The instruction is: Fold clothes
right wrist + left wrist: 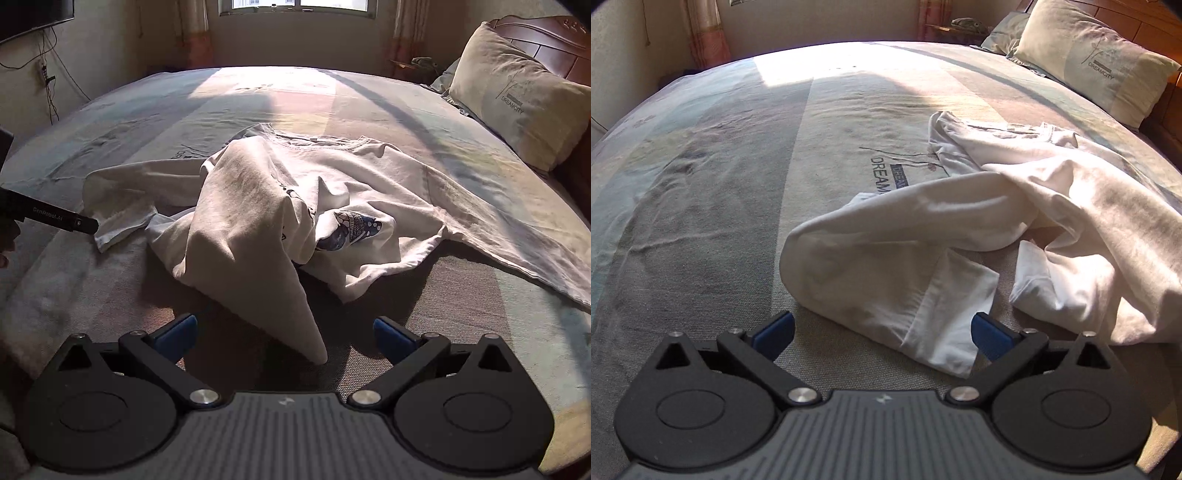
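- The white shirt (pixel 369 192) is seen crumpled near the middle of the bed (pixel 110 122), with its printed front partly buried under a peaked fold and one sleeve (pixel 886 258) doubled back toward the near edge.
- The left claw (pixel 882 328) is held with its jaws wide apart, the sleeve cuff lying between the blue pads (pixel 991 332) but not pressed by them.
- The right claw (pixel 282 338) is likewise spread and empty, with the tip of the peaked fold resting between its pads.
- If the left jaws are closed here, both layers of the doubled sleeve could be pinched together, so the sleeve would not be opened out.
- If only the fold tip is gripped on the right, the bunched cloth is likely to be dragged rather than flattened, and the print could be left hidden.
- The loose bedsheet could be caught along with the shirt by a low grasp.
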